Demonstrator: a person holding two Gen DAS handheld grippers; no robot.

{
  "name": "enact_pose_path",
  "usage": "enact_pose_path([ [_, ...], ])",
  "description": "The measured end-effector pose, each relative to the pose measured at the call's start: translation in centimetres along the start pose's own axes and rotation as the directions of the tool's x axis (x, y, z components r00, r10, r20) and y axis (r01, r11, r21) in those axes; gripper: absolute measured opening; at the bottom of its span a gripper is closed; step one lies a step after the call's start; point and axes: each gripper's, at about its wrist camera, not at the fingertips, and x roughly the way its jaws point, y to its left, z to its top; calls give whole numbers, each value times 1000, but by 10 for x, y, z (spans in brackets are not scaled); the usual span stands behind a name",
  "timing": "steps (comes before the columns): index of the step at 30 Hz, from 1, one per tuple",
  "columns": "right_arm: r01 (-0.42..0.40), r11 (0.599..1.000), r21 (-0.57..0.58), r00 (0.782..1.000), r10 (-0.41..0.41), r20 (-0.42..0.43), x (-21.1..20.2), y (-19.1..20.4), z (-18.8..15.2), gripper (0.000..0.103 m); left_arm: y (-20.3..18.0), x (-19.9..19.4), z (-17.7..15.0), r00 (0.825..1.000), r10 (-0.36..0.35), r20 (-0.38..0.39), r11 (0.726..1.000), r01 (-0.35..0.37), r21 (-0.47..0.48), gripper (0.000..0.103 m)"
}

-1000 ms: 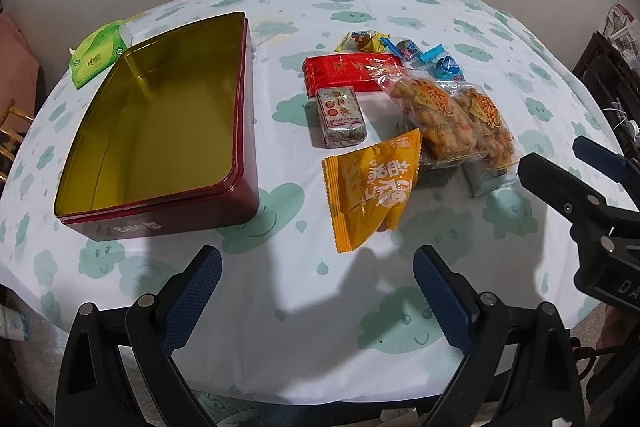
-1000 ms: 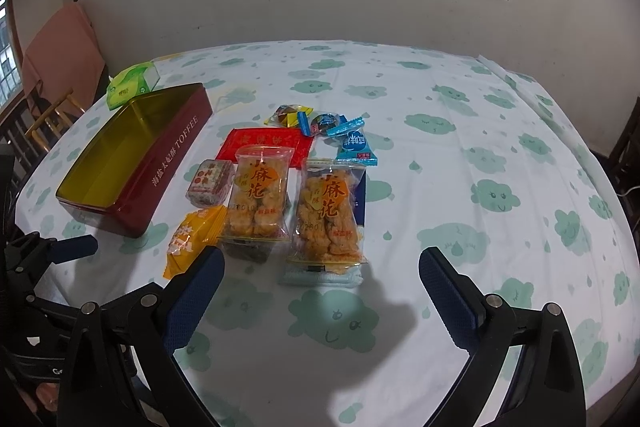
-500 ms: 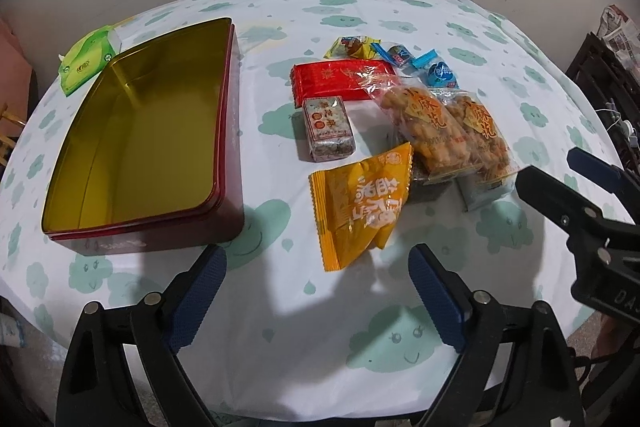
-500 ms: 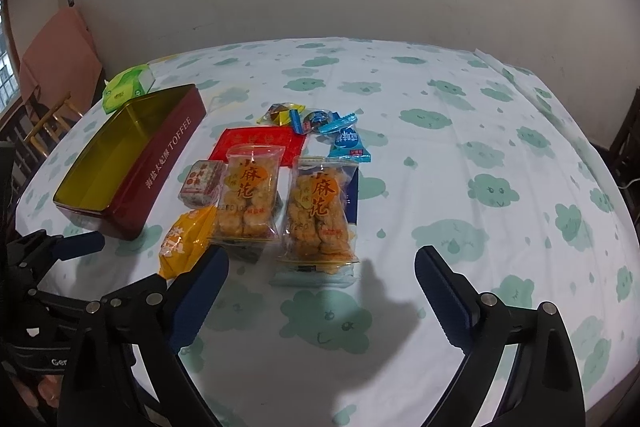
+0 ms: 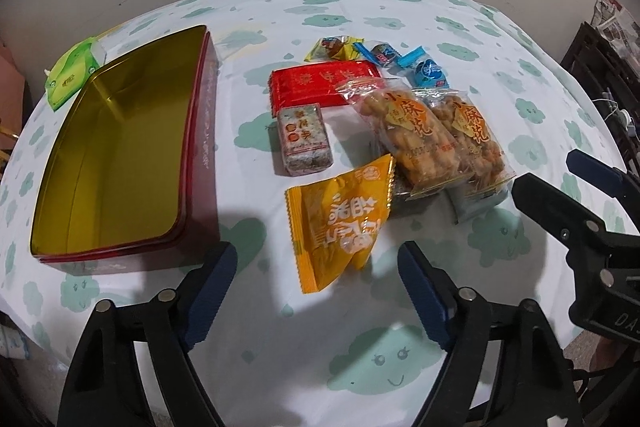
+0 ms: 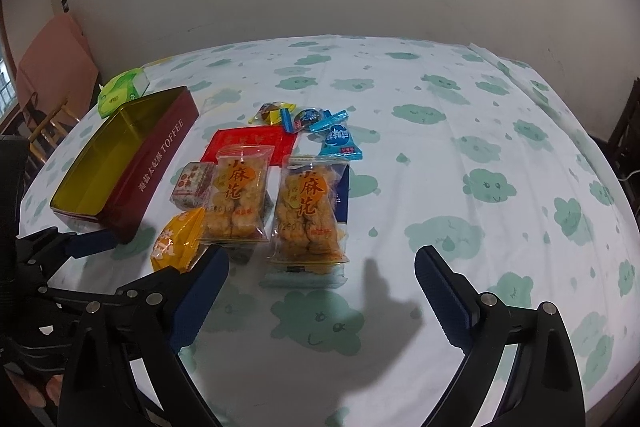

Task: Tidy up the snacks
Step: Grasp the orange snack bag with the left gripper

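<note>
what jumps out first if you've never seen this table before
The open red toffee tin with its bare gold inside sits at the table's left. Right of it lies a cluster of snacks on the cloud-print cloth: two clear bags of fried twists and a yellow packet nearest the left gripper, whose jaws are closing with nothing between them yet.

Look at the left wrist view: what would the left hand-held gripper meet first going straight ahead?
Probably the orange snack packet, lying just beyond the closing, empty left hand-held gripper; depth is uncertain.
</note>
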Motion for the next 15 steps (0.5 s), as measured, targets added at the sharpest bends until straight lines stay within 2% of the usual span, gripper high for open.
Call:
enact_pose_path([
  [8,-2,1000,19,1000,2,-3,3,-7,1,94,-4,7,4,1000,-12,-8,1000,12,16,67],
  [15,-3,999,33,1000,3,-6,5,-12,0,94,-10,18,7,1000,-11,-21,999,11,46,65],
])
